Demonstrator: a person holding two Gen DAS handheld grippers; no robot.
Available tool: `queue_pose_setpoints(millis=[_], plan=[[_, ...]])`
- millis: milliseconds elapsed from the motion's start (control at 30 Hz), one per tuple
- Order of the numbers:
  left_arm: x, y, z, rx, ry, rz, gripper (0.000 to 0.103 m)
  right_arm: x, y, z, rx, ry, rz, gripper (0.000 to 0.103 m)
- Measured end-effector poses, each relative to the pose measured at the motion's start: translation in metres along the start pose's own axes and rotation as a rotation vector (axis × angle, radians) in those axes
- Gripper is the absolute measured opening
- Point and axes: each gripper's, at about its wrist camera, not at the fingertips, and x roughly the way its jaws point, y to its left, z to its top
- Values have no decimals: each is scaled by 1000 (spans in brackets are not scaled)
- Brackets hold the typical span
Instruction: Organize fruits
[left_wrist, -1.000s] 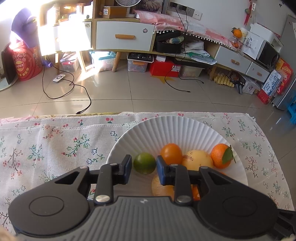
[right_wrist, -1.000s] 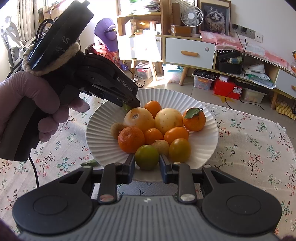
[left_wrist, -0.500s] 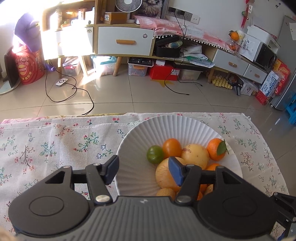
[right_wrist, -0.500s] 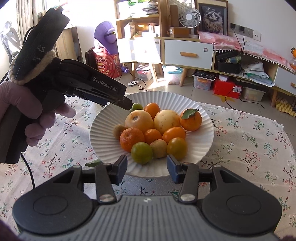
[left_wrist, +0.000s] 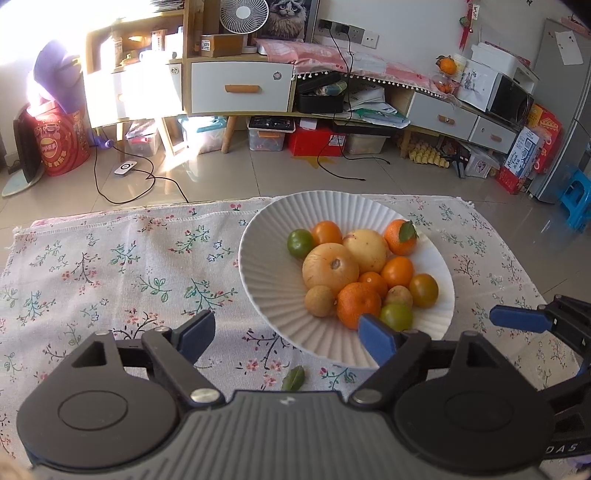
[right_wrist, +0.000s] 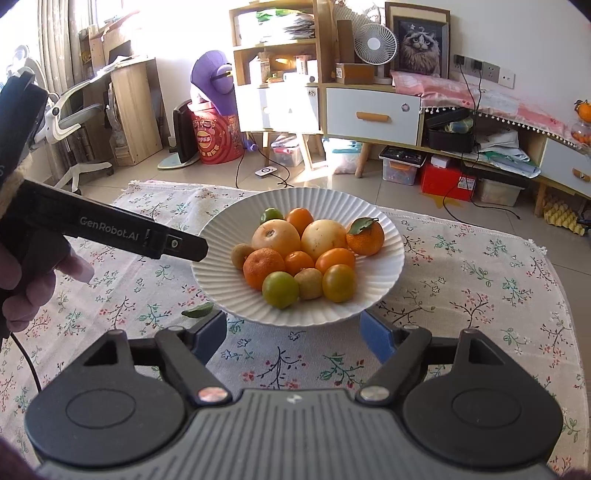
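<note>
White ribbed plate (left_wrist: 266, 291) fills the left wrist view, piled with citrus, and it sits ahead and to the right of the left gripper (left_wrist: 286, 334). Jaws have just been opening and stand wide now, nothing between them but floral tablecloth (left_wrist: 110, 266) and the plate's near rim. A stray green leaf (left_wrist: 293, 378) lies on the cloth just below the rim. The right gripper's blue pad (left_wrist: 519, 318) pokes in at the right edge.

Over to the right wrist view: the right gripper (right_wrist: 293, 334) faces the plate (right_wrist: 388, 266) squarely, jaws likewise just opened and empty, straddling the near rim. Nearest fruit is the green citrus (right_wrist: 280, 289), dead ahead, round with no long axis to mind. I'd say the right hand is the better placed; the left gripper (right_wrist: 177, 245) hovers at the plate's left rim.
</note>
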Motion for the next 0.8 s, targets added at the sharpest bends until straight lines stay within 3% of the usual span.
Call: queue_pose_setpoints(millis=[300,800], plan=[[-28,-15,-31,46,4,11,79,-23,4,-9,6,5,-42,89],[-63,-41,-66,-7,17,126,81,-41,7,-18,90,67,-149,97]])
